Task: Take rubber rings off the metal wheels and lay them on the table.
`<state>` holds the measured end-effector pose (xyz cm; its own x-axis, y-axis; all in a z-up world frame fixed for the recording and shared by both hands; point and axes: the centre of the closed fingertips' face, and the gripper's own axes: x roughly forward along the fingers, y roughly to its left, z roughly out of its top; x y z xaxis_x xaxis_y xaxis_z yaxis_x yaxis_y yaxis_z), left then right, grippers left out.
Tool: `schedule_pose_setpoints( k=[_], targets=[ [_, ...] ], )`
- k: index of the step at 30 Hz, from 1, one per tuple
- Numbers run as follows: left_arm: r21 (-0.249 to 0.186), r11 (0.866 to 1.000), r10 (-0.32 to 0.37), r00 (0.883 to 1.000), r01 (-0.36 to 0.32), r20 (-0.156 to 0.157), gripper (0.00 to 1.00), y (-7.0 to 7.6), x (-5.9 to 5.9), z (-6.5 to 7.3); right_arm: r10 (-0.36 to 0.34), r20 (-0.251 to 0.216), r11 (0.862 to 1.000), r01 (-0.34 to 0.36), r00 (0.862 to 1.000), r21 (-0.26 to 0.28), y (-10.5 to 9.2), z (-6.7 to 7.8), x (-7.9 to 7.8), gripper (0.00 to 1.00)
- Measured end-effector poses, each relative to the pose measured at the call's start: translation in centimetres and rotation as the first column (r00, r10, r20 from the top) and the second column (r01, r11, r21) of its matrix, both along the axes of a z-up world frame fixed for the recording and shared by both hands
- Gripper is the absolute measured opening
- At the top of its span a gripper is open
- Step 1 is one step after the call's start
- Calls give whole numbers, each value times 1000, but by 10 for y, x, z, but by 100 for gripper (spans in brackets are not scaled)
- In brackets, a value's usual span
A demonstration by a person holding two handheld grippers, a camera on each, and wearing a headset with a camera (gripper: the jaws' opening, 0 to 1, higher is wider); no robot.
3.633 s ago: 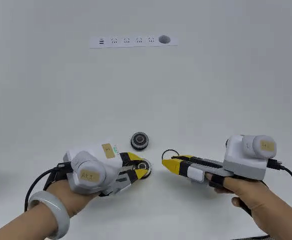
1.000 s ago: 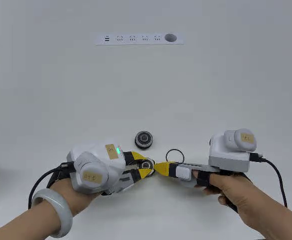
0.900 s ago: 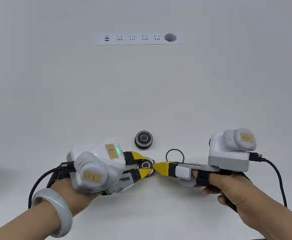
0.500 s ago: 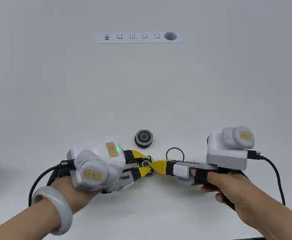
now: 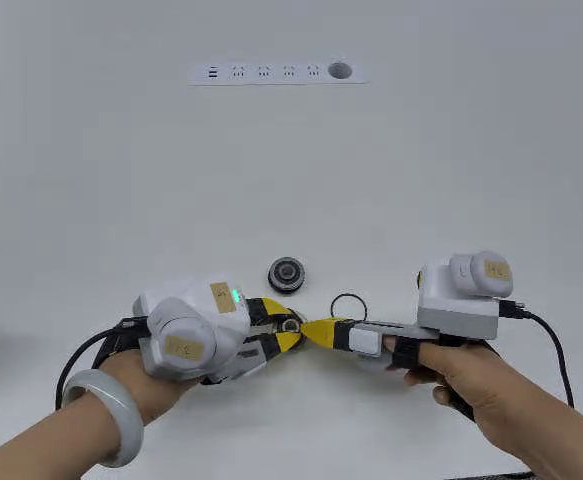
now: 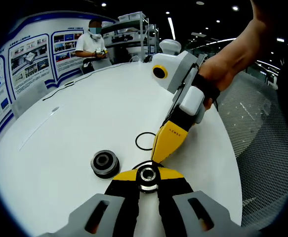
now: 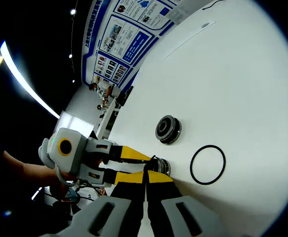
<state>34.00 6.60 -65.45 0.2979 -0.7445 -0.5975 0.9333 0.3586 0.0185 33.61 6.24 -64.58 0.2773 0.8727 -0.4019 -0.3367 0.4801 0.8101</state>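
Note:
My left gripper (image 5: 283, 327) is shut on a small metal wheel (image 5: 290, 326) just above the table; in the left gripper view the wheel (image 6: 148, 177) sits between the yellow fingertips. My right gripper (image 5: 309, 331) comes in from the right, jaws shut, its tip against the wheel's rim, pinching the thin black rubber ring (image 6: 138, 164) that lifts off the wheel there. A loose rubber ring (image 5: 349, 307) lies flat on the table behind the tips. A second wheel (image 5: 286, 274) with its dark ring lies further back. The right gripper view shows the held wheel (image 7: 161, 167) and the loose ring (image 7: 207, 164).
A white power strip (image 5: 276, 72) lies at the far side of the white table (image 5: 451, 180). A black cable (image 5: 561, 350) trails from the right gripper, another from the left (image 5: 81, 355). A person stands beyond the table (image 6: 92, 44).
Since 3.6 s ago my right gripper has moved left until its tip met the wheel in my left gripper. Over the last second both grippers have barely shifted.

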Motion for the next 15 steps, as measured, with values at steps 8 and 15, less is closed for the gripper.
schedule_pose_setpoints(
  k=[8, 15],
  targets=[
    [-17, 1000, -2, 1000, 2, 3, 14, 2, -1, 2, -13, -3, 1000, 13, 1000, -14, -1, -3, 2, 2],
    [-40, 999, 18, 1000, -17, 20, 24, 7, 1, 9, -14, -8, 1000, 14, 1000, -19, -3, -5, 2, 2]
  ],
)
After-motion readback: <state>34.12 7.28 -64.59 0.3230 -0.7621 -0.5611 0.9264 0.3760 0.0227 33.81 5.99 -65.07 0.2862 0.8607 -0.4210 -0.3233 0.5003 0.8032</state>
